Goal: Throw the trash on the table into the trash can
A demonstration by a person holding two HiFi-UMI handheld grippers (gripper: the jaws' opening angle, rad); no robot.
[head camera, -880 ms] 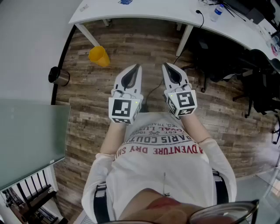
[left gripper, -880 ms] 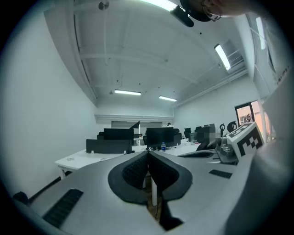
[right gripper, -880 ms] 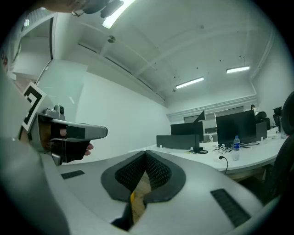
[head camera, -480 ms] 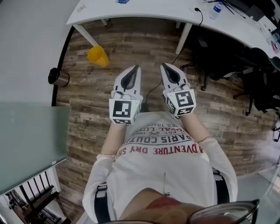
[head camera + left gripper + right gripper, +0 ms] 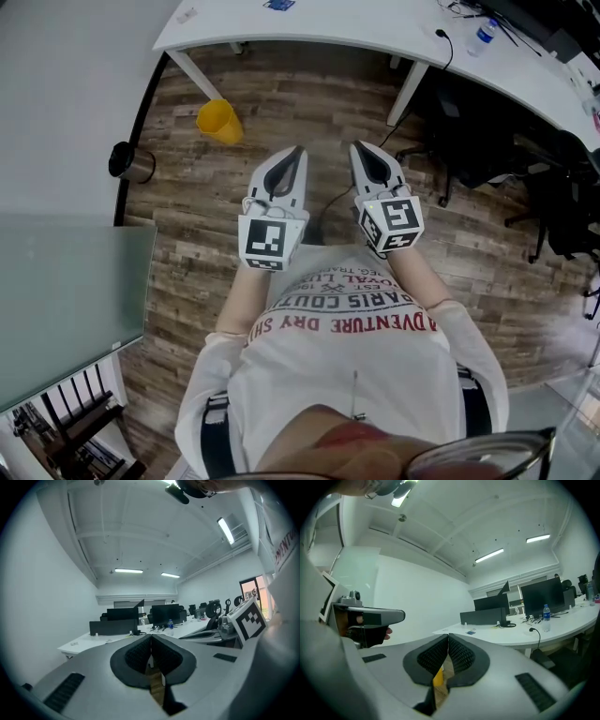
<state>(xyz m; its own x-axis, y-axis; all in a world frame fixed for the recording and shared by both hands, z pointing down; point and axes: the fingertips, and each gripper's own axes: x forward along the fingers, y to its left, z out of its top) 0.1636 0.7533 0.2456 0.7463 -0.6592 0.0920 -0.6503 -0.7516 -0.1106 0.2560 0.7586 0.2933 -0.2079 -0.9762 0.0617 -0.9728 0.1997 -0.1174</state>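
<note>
A yellow trash can (image 5: 218, 120) stands on the wood floor beside a leg of the long white table (image 5: 375, 28). Small bits lie on the table's left end: a white scrap (image 5: 187, 15) and a blue piece (image 5: 274, 4). My left gripper (image 5: 297, 150) and right gripper (image 5: 357, 147) are held side by side in front of the person's chest, well short of the table. Both are shut with nothing between the jaws. Between the right gripper's (image 5: 448, 641) jaws a yellow sliver of the can (image 5: 438, 677) shows. The left gripper (image 5: 151, 641) points toward the table (image 5: 93, 641).
A water bottle (image 5: 484, 33) and cables lie on the table's right part. Black office chairs (image 5: 469, 131) crowd the right side. A small metal bin (image 5: 129, 162) stands by the left wall. A glass tabletop (image 5: 66, 300) fills the lower left.
The head view has shifted slightly, so the table and yellow can sit a little further right. Both grippers stay shut, side by side.
</note>
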